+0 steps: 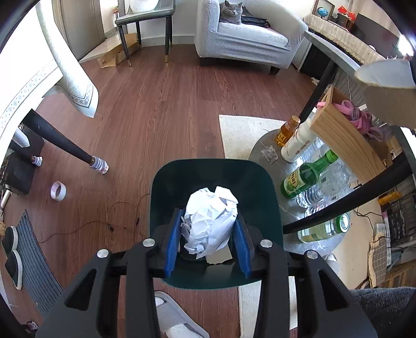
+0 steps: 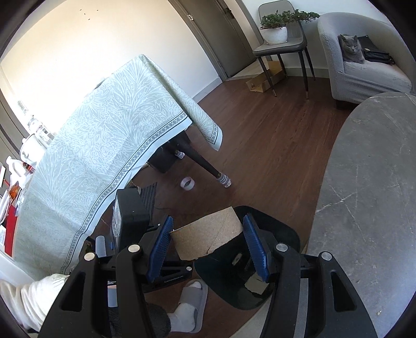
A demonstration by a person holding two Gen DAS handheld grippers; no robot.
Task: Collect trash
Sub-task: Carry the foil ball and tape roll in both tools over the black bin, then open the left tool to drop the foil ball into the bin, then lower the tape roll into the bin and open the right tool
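Observation:
My left gripper (image 1: 208, 234) is shut on a crumpled ball of white paper (image 1: 212, 219) and holds it over the open dark green bin (image 1: 166, 187) on the floor. A torn cardboard scrap (image 1: 219, 256) lies inside the bin. My right gripper (image 2: 212, 245) holds a torn piece of brown cardboard (image 2: 208, 238) between its blue pads, above the same bin (image 2: 283, 234), which has a cardboard scrap (image 2: 256, 284) at its bottom. That held cardboard also shows at the right edge of the left wrist view (image 1: 384, 78).
A low round grey table (image 2: 364, 195) stands right of the bin; beneath it are bottles (image 1: 304, 176) and a wooden box (image 1: 340, 130). A table with a patterned cloth (image 2: 104, 130) stands left. A tape roll (image 1: 58, 191) and thin wire lie on the floor. A cat (image 1: 231, 11) sits in an armchair.

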